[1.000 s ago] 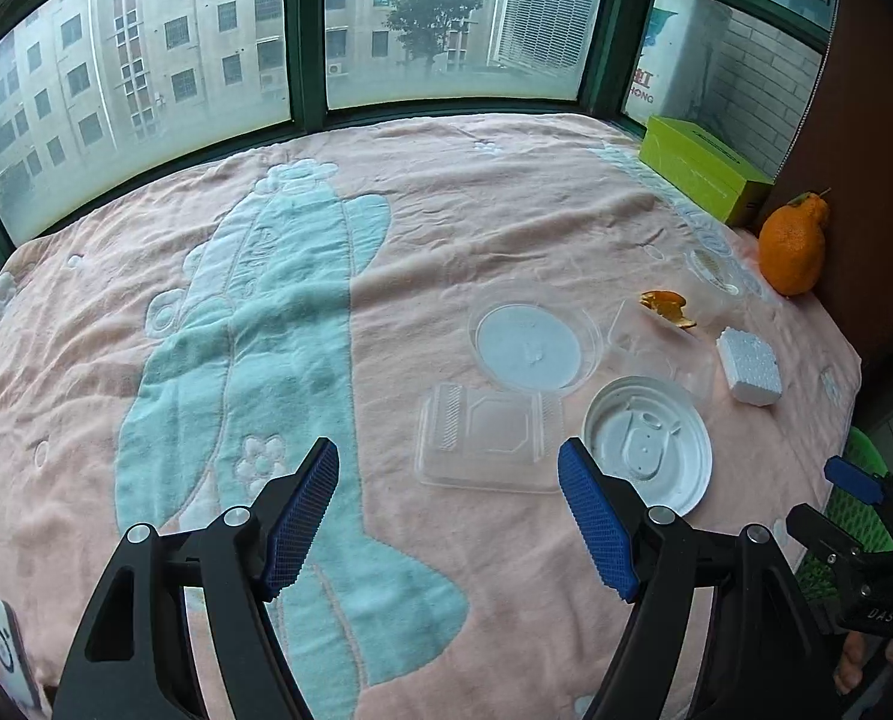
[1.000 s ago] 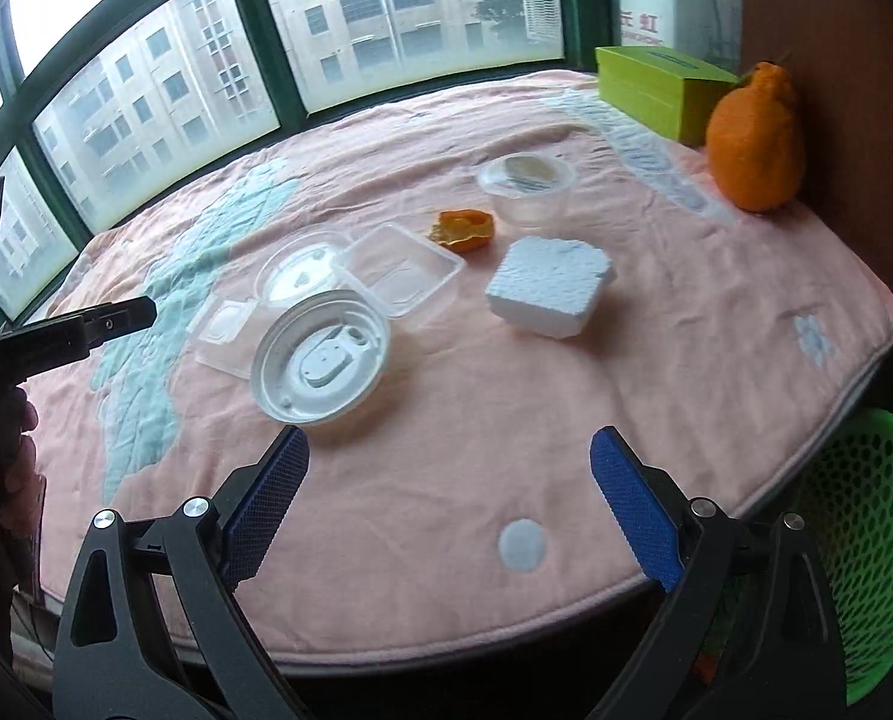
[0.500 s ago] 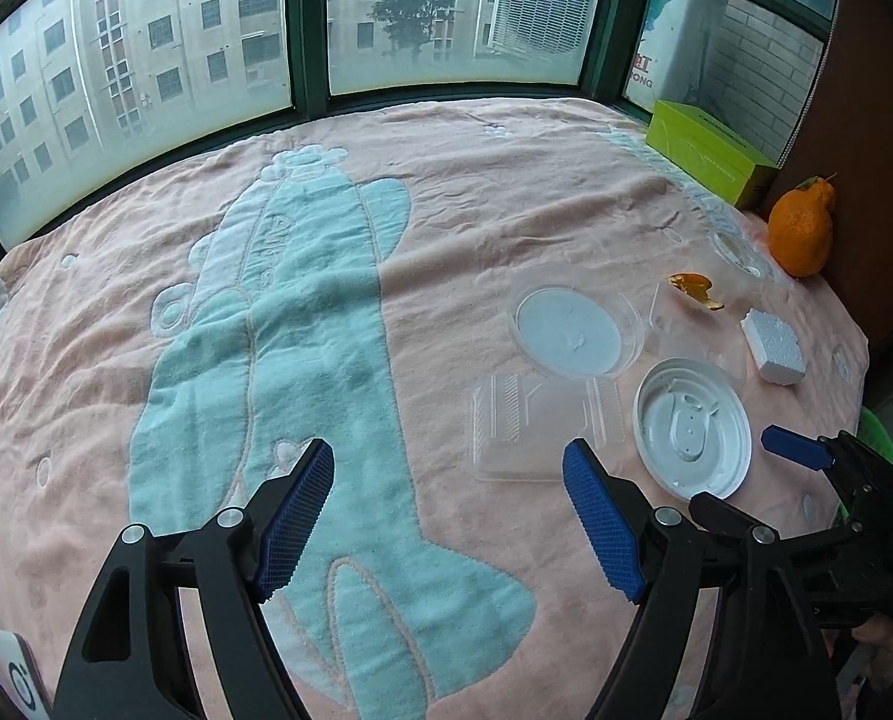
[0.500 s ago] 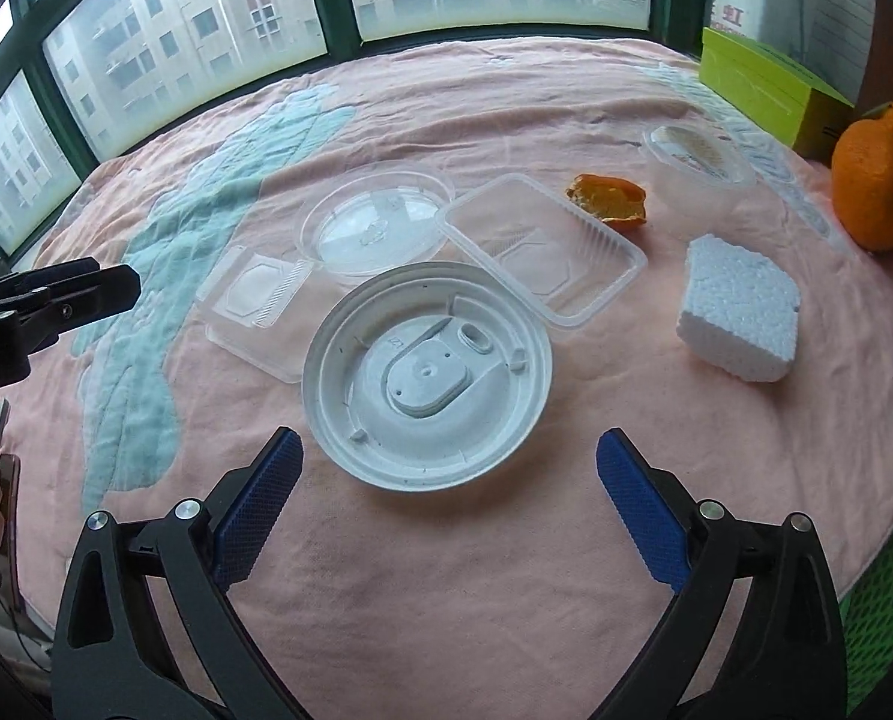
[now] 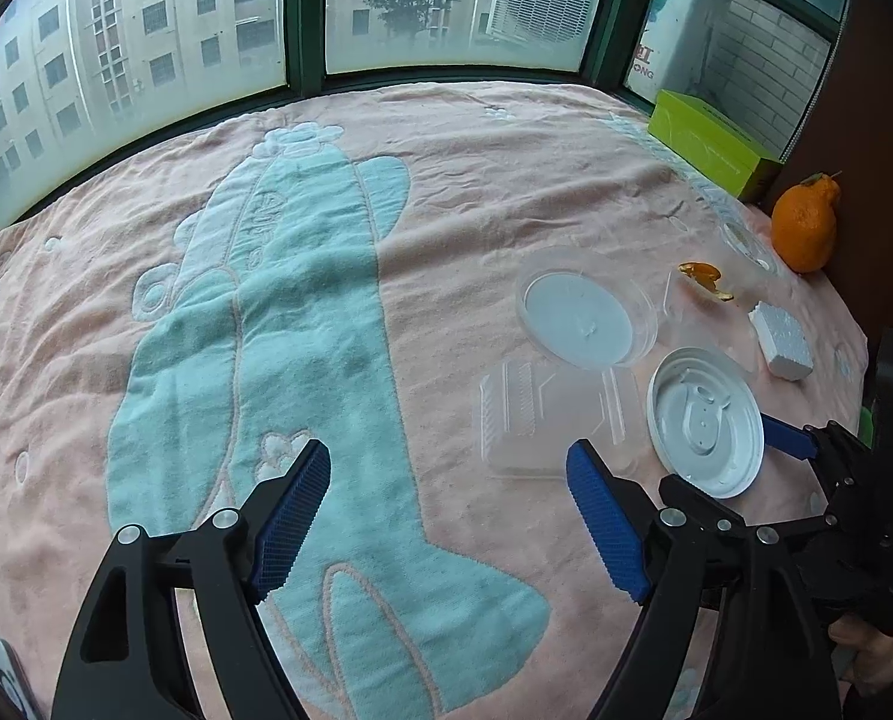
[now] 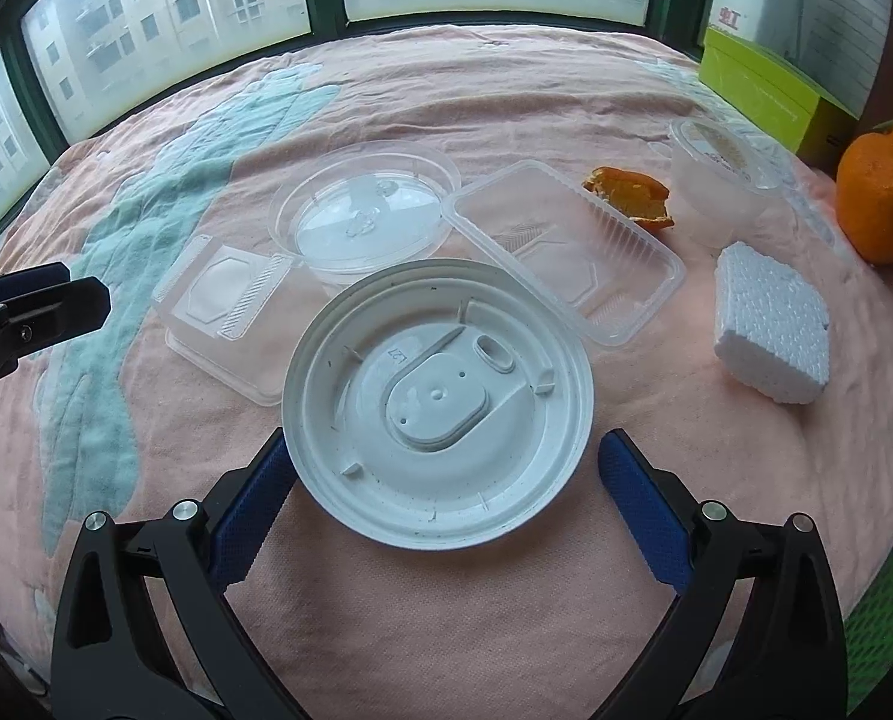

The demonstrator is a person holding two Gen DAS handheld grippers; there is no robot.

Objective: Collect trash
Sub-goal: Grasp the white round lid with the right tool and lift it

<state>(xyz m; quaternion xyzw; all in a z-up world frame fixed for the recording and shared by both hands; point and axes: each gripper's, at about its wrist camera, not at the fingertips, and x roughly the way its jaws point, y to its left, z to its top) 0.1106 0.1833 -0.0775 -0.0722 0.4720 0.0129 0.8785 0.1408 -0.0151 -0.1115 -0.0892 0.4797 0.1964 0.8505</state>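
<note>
Trash lies on a pink blanket. A white round plastic lid [image 6: 437, 402] [image 5: 706, 421] lies nearest. My right gripper [image 6: 440, 492] is open, its blue fingers on either side of the lid's near edge, apart from it. Behind lie a clear round lid [image 6: 365, 216], a clear rectangular tray [image 6: 566, 249], a small clear clamshell box [image 6: 224, 297], an orange peel [image 6: 629, 195], a foam block [image 6: 770, 324] and a clear cup [image 6: 716, 180]. My left gripper [image 5: 446, 516] is open and empty, left of the clamshell [image 5: 542, 414].
A whole orange [image 6: 881, 192] and a green box [image 6: 764, 87] stand at the far right by the window. A green mesh basket [image 6: 890, 630] sits below the blanket's right edge. The blanket [image 5: 236, 300] spreads wide to the left.
My right gripper has moved forward to the white lid, which now sits between its fingers. My left gripper has shifted a little left and back.
</note>
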